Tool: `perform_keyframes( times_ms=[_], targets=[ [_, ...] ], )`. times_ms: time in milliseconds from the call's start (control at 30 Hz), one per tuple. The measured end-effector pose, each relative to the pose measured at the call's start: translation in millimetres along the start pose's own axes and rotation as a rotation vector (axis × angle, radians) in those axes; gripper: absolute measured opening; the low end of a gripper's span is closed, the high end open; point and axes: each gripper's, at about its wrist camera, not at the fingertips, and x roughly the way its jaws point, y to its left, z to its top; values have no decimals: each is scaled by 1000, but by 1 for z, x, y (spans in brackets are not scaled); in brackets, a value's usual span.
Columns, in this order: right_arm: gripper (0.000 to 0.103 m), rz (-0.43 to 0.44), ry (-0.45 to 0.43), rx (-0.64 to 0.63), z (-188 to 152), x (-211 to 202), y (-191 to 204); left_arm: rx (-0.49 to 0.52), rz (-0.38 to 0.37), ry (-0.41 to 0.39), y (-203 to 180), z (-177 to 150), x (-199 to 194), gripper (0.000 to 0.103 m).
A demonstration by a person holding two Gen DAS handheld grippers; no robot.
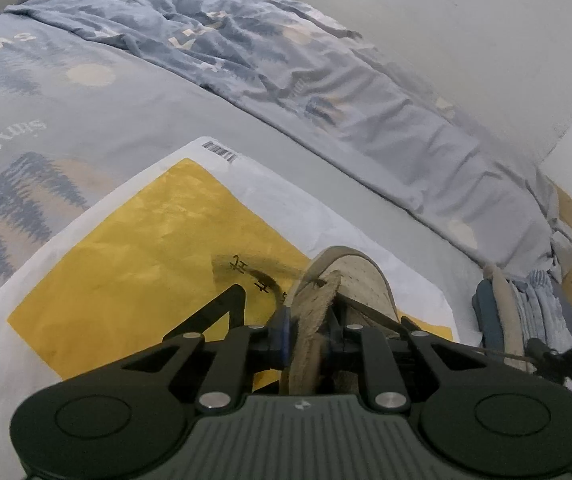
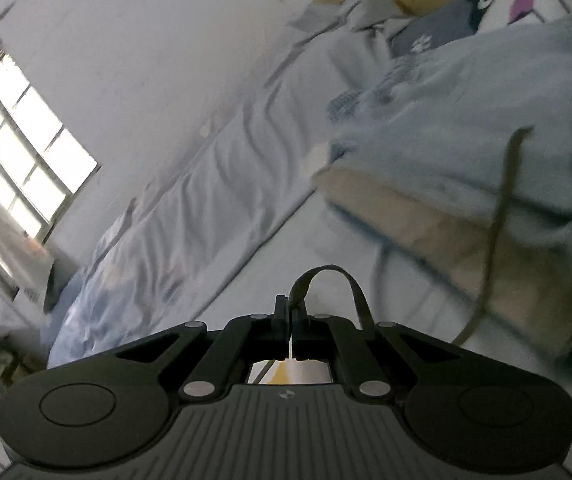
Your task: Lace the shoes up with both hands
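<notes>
Left wrist view: left gripper [image 1: 309, 330] clamped on shoe [image 1: 341, 300], lower centre, on yellow bag [image 1: 134, 264]. Right gripper [image 2: 290, 330] pinched together on lace [image 2: 327, 280], lower centre. Step: drawing lace through. Next: take up slack, find next eyelet.

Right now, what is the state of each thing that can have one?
Left gripper: shut on the shoe tongue.
Shoe: lying on the yellow-and-white bag.
Right gripper: shut on the lace.
Lace: looped above the jaws.
Quilt: rumpled.
</notes>
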Motion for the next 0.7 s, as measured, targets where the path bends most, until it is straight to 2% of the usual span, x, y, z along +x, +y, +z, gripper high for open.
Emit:
perform_keyframes(
  times_ms=[67,167,200,233,300,333,500,567,600,700],
  targets=[
    [1,28,32,9,0,1,-1,3,-3,6,0,1,1,15],
    [6,24,77,-29,-4,5,4,13,-17,22,-1,4,2,14],
    [14,27,97,-33,-4,6,3,14,-19,34,0,5,2,16],
    [30,35,115,-32,-3,7,3,13,-22,48,1,7,2,19],
    [48,62,124,-19,1,3,0,3,-21,73,5,10,1,28],
    [51,78,122,-10,4,0,-2,-3,-26,85,8,12,0,31],
    [53,131,104,68,21,-14,-21,-38,-98,140,22,22,-8,35],
    [54,175,76,121,28,-22,-31,-52,-170,146,26,28,-16,49],
    [54,195,63,138,31,-26,-35,-49,-222,147,26,31,-21,61],
    [54,235,39,123,37,-37,-39,9,-336,102,24,40,-41,65]
  ],
)
